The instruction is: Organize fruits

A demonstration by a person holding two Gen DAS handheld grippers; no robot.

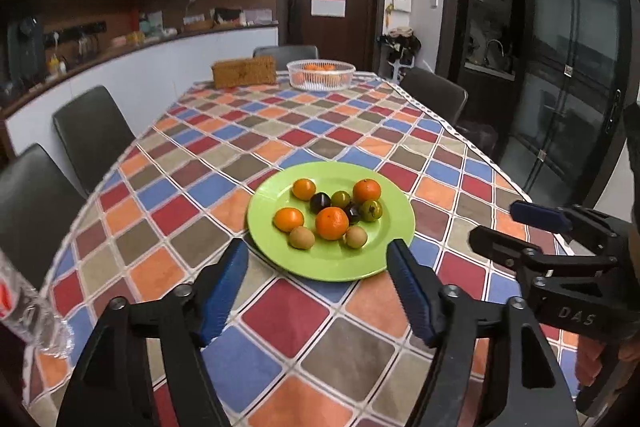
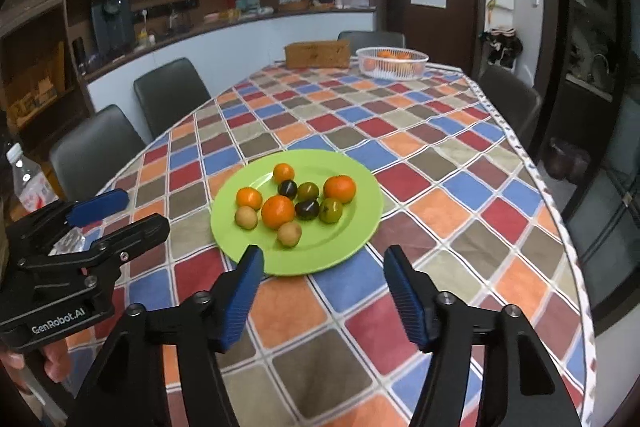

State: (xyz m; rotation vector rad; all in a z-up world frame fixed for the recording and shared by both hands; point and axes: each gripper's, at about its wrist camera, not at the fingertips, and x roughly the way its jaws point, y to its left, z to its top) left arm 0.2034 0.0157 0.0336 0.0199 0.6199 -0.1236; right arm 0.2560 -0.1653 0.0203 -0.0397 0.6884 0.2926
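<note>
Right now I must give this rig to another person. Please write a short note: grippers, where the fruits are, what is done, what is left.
Left gripper: open, empty, near the plate's front rim.
Right gripper: open, empty, beside it.
Green plate: four oranges, two dark plums, two green fruits, two tan fruits, mixed together.
White basket at the far end already holds some oranges, next to a brown box.
Done: nothing visibly picked from the plate.
Left: probably sort the fruits, oranges to the basket.

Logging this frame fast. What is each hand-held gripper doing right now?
Left hand-held gripper: open, holding nothing, short of the green plate.
Right hand-held gripper: open, holding nothing, also short of the plate.
</note>
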